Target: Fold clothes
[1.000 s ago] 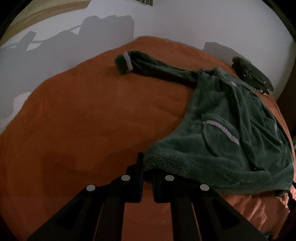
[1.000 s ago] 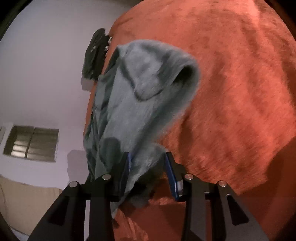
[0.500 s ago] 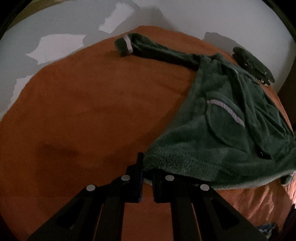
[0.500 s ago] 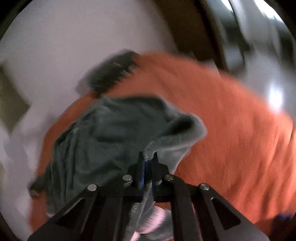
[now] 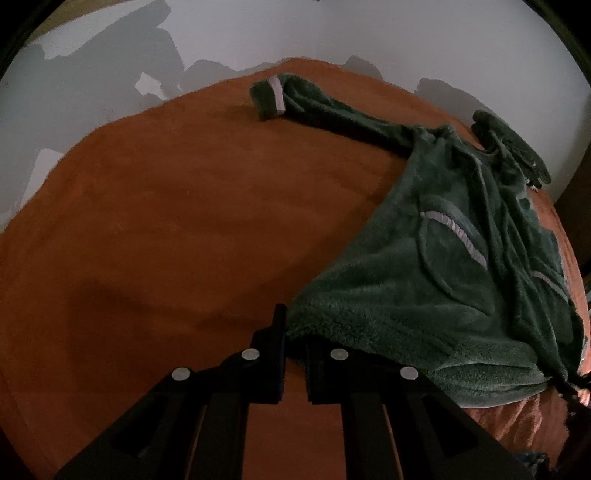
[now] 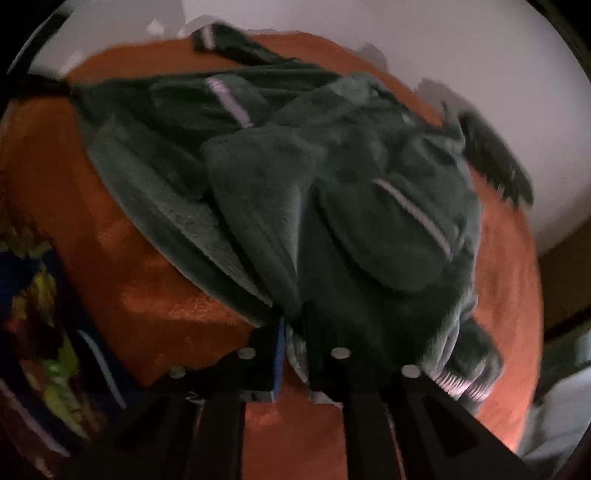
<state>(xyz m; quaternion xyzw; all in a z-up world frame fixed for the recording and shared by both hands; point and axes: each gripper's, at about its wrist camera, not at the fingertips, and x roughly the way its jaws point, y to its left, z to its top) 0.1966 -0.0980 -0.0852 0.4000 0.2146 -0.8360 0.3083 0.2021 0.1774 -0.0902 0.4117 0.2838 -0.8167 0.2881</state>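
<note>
Two black claws sit nearest, each pinching a bottom corner of the same fleecy green robe. The left claw (image 5: pixel 294 343) has its fingers pressed close on the hem corner, cloth caught between them. The right claw (image 6: pixel 294 341), blurred, clamps a bunched fold of the hem in the same way, a ribbed pale cuff (image 6: pixel 460 386) hanging beside it at 4 o'clock. The green robe (image 5: pixel 454 273) lies spread on an orange blanket (image 5: pixel 177 221), its body running from the claws toward 1 o'clock, pale piping marking the pockets (image 5: pixel 454 232). Farther off, one sleeve (image 5: pixel 332 110) stretches toward 12 o'clock, ending in a cuff with a white stripe. Beyond the collar, at 2 o'clock, a darker green piece (image 5: pixel 513 147) lies at the blanket's edge against the white wall (image 5: pixel 369 33)
</note>
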